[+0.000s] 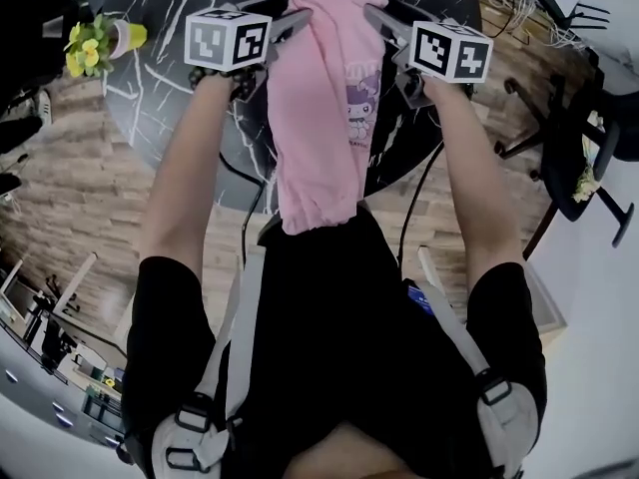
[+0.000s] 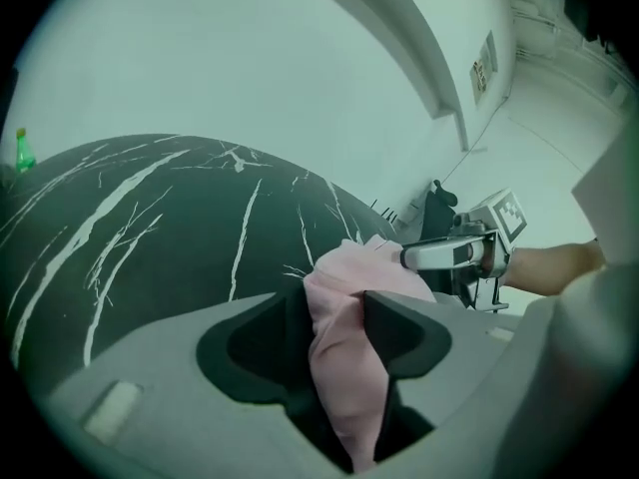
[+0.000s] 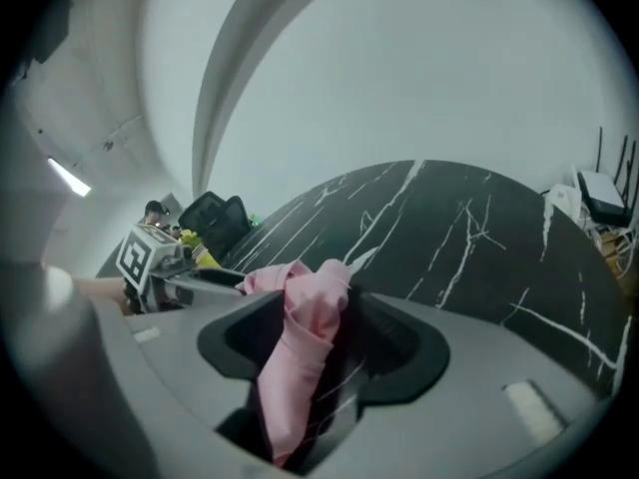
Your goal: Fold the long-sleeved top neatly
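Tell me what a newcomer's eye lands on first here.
The pink top, with a cartoon print, hangs mid-frame in the head view, its upper end bunched between the jaws of the left gripper and the right gripper. Under it lies a black table veined in white, with a pot of yellow flowers at its left edge.

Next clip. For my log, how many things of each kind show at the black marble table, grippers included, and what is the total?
Pink top: 1
Grippers: 2 (left gripper, right gripper)
Pot of yellow flowers: 1
Green bottle: 1
Total: 5
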`<state>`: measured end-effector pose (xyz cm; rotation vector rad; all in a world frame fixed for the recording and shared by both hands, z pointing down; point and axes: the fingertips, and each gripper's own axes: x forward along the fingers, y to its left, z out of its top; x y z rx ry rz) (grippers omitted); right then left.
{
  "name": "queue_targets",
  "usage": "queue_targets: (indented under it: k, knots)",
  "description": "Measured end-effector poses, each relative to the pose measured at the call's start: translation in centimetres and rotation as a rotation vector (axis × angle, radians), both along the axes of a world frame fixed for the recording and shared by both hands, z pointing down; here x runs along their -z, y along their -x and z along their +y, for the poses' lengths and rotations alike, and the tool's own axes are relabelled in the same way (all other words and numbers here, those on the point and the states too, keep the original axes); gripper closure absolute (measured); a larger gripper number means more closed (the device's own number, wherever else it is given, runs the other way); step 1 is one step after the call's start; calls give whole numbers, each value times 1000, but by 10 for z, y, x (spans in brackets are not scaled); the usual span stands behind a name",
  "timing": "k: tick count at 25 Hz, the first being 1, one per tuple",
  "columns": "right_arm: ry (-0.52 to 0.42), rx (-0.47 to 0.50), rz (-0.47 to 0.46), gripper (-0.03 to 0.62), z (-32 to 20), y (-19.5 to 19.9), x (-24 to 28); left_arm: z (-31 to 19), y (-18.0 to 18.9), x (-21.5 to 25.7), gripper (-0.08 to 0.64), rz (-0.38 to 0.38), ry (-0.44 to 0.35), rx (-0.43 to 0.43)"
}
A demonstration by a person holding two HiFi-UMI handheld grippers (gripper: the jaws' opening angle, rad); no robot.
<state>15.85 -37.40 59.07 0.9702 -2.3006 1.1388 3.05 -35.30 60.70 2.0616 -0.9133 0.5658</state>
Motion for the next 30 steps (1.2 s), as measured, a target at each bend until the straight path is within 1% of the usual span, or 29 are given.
queue_targets:
  k: [2, 3, 4, 5, 7, 10, 13, 15, 18, 21, 25, 30]
  knots:
    - [12, 34, -17, 372, 4, 13, 1, 0, 0, -1, 307, -34, -16, -11]
    - [18, 51, -14, 392, 7, 19, 0, 1, -1, -1, 315, -43, -18, -22]
    - [16, 60, 0, 448, 10, 23, -1, 2, -2, -1, 371, -39, -16, -30]
    - [3, 63, 18, 521, 12, 24, -1, 4, -3, 1, 417, -22, -14, -28]
    - [-41, 65, 27, 541, 15, 22, 6, 6, -5, 11, 437, 31, -32, -4]
    - [-102, 77, -43, 551, 23, 21, 33, 12, -4, 40, 442, 98, -101, 10]
    - [-165, 88, -122, 551, 38, 23, 68, 26, -3, 68, 442, 110, -174, -17]
    - [-226, 103, -134, 552, 51, 23, 90, 36, -2, 87, 445, 116, -223, -27]
    - [-319, 152, -108, 552, 80, 27, 116, 57, 2, 113, 445, 135, -283, -29]
    - [-371, 205, -73, 552, 119, 31, 133, 89, 5, 132, 446, 142, -310, -45]
    - [-415, 243, -42, 552, 168, 30, 150, 133, 4, 153, 446, 135, -354, -92]
    - [-443, 256, 0, 552, 219, 23, 152, 185, -1, 160, 446, 114, -394, -150]
